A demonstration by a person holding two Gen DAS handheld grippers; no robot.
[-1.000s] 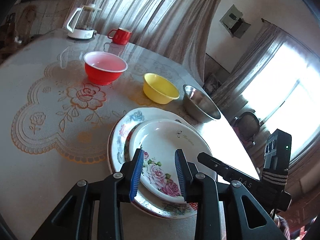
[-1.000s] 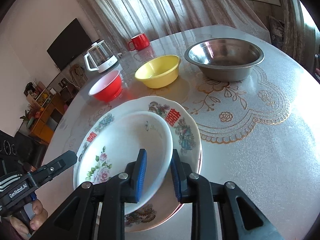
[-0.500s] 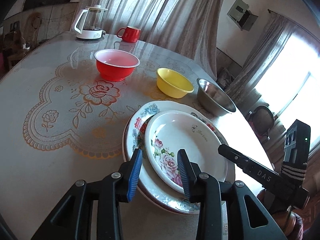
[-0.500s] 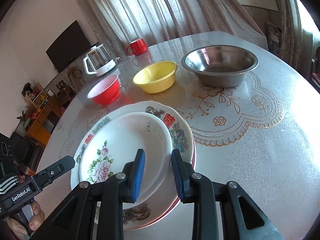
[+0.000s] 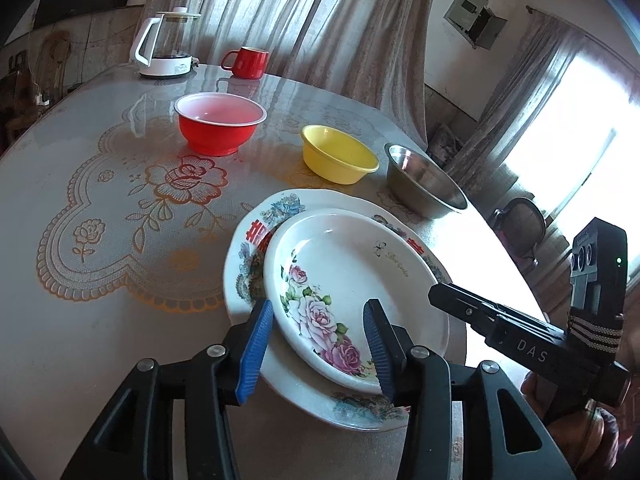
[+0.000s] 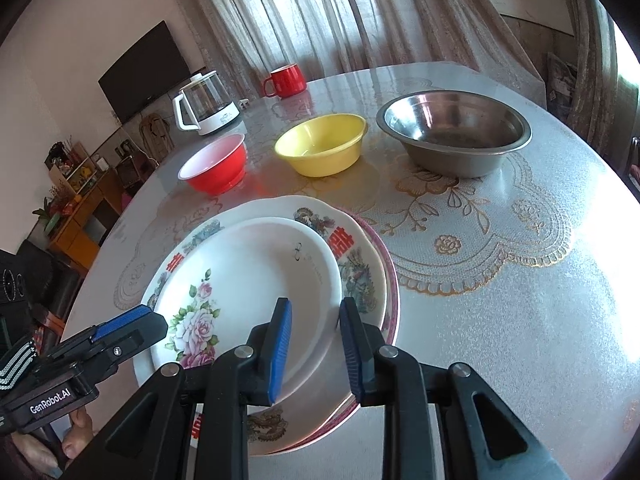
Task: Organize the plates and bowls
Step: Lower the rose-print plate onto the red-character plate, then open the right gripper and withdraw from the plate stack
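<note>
A small white plate with pink roses (image 5: 352, 276) (image 6: 256, 280) lies on a larger patterned plate (image 5: 256, 236) (image 6: 360, 276) at the table's near edge; a pink-rimmed plate (image 6: 394, 292) shows beneath them. My left gripper (image 5: 316, 344) is open and empty above the near rim of the rose plate. My right gripper (image 6: 314, 344) is open and empty above the plates' near right edge. Behind the plates stand a red bowl (image 5: 218, 128) (image 6: 214, 168), a yellow bowl (image 5: 338, 158) (image 6: 322, 146) and a steel bowl (image 5: 424, 186) (image 6: 454, 132), in a row.
A glass kettle on a white base (image 5: 166, 46) (image 6: 206, 108) and a red mug (image 5: 246, 62) (image 6: 285, 80) stand at the table's far side. The round table (image 5: 100, 208) (image 6: 520, 280) has a lace-pattern cover. Curtains hang behind.
Both grippers have drawn back and risen a little from the plates. The rose plate now lies flat on the larger plate, free of the right fingers.
</note>
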